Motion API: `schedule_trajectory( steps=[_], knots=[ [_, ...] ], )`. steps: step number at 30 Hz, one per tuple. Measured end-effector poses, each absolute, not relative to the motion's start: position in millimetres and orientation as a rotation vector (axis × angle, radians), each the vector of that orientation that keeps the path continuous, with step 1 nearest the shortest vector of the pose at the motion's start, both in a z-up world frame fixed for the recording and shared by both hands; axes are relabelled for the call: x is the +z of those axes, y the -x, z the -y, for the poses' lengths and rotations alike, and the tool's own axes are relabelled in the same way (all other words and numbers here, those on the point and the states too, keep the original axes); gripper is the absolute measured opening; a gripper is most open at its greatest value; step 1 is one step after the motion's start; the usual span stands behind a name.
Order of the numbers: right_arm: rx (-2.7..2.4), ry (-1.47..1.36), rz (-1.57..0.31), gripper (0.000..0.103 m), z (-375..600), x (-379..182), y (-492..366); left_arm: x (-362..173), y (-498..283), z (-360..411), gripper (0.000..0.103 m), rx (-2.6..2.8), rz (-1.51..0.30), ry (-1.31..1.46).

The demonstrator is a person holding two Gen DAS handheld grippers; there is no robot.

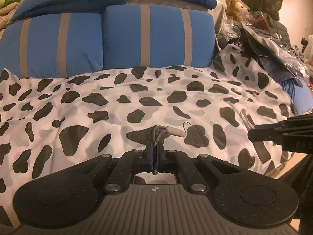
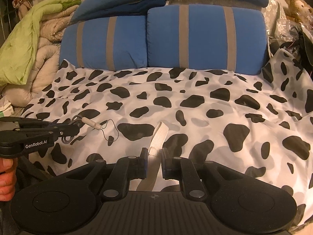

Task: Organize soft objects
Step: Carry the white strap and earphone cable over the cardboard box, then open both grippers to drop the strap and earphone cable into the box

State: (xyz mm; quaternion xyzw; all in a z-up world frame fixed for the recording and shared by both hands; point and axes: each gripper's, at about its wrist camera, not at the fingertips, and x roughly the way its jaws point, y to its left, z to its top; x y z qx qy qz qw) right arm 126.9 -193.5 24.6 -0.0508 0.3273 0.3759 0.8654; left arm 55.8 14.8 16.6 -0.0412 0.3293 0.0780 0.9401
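So the biggest thing here is the cow-print cover (image 1: 156, 101), spread flat over most of the bed with its far edge tucked up against two blue striped cushions (image 2: 205, 37). It looks like it's being laid out smooth, which is probably the "organizing" bit, and that step seems well along since only shallow wrinkles are seen. A green and beige quilt heap (image 2: 29, 45) is piled at the far left, and a cluttered pile with a teddy bear (image 1: 236, 5) sits at the far right, both left off the cover.

The near edge is where the holding is done. The left gripper (image 1: 154, 146) is shut tight on a grey cord loop (image 1: 155, 135), with a small beige toggle (image 1: 175, 131) and a thin string lying just past the tips on the fabric. The right gripper (image 2: 153, 156) is closed down on a white ribbed strap (image 2: 159, 137), pads pressed against its edges, the strap running away from the tips across the cover.

Both tabs seem to be used as handles so the fabric can be tugged taut toward the near side without bunching it.
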Motion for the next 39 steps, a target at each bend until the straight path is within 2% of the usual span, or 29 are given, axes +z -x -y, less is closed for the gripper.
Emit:
schedule_trajectory(
  steps=[12,22,39],
  knots=[
    [0.801,0.096,-0.721,0.016,197,23,-130,13,-52,-8,0.004,0.096,-0.747,0.098],
    [0.840,0.137,-0.822,0.016,189,13,-128,-2,-52,-1,0.004,0.023,-0.868,0.143],
    [0.871,0.297,-0.954,0.016,166,-8,-120,-41,-61,12,0.005,-0.058,-1.245,0.066]
  ],
)
